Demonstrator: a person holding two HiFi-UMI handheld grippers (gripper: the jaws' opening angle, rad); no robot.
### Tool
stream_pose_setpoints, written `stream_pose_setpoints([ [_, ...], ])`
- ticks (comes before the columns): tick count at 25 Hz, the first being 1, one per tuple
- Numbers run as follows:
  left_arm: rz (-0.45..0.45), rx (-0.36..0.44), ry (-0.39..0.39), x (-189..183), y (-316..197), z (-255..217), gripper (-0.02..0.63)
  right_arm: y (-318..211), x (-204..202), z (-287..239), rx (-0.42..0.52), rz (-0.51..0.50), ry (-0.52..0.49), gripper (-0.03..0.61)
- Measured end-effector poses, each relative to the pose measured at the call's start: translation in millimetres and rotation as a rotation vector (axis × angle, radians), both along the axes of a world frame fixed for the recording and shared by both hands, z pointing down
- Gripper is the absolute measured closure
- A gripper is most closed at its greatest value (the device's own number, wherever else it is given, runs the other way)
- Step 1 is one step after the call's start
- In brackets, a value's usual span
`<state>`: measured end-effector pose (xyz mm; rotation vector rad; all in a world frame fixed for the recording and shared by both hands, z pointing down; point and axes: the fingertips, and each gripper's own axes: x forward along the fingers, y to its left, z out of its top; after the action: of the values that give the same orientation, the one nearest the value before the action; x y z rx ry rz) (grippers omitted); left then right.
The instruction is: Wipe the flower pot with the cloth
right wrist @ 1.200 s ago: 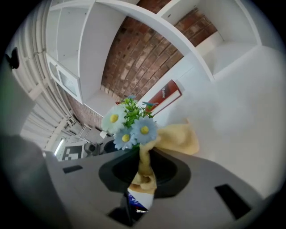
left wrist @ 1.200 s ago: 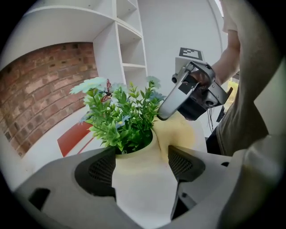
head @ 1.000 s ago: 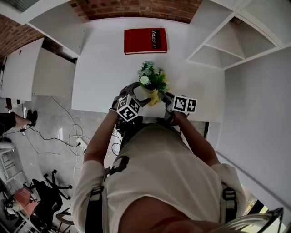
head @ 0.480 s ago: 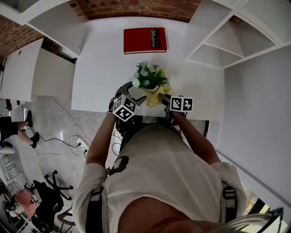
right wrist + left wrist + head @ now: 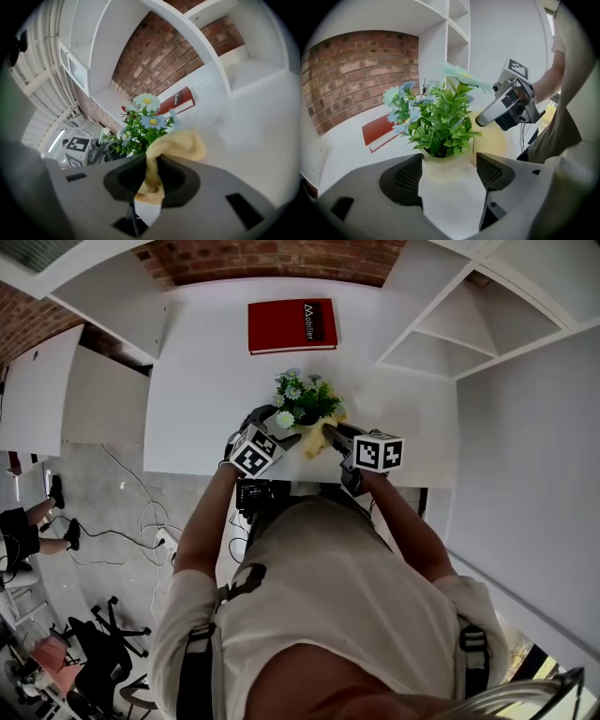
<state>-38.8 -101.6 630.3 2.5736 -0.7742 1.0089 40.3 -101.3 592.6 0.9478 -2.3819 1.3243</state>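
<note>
A white flower pot [image 5: 445,180] with green leaves and pale blue and white flowers [image 5: 307,399] stands near the front edge of the white table [image 5: 202,381]. My left gripper [image 5: 447,176] is shut on the pot, one pad against each side of it. My right gripper [image 5: 152,180] is shut on a yellow cloth [image 5: 177,144], which bunches out ahead of its jaws. In the left gripper view the cloth [image 5: 490,140] lies against the pot's right side, with the right gripper [image 5: 480,121] just above it. In the head view the cloth [image 5: 317,439] sits between both grippers.
A red book [image 5: 292,324] lies flat at the back of the table, behind the plant. White shelving [image 5: 441,324] stands to the right and a brick wall [image 5: 351,75] runs behind. The person's body is close to the table's front edge.
The pot has shifted a little to the left together with the left gripper. Both grippers have rolled slightly. The cloth stays against the pot's right side.
</note>
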Motion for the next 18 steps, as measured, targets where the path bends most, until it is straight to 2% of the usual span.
stream_pose_setpoints([
  [5,-0.016,-0.015,0.018,3,19,-1,0.255,6,9,21,-0.051,0.019,0.027,0.495],
  [12,0.014,0.003,-0.01,10,46,0,0.255,26,-3,53,-0.127,-0.029,0.075,0.495],
  [15,0.012,0.021,-0.035,7,46,1,0.255,28,-1,60,-0.169,-0.01,0.052,0.495],
  [18,-0.02,0.016,-0.019,-1,34,-1,0.255,30,5,61,-0.188,-0.005,0.05,0.494],
])
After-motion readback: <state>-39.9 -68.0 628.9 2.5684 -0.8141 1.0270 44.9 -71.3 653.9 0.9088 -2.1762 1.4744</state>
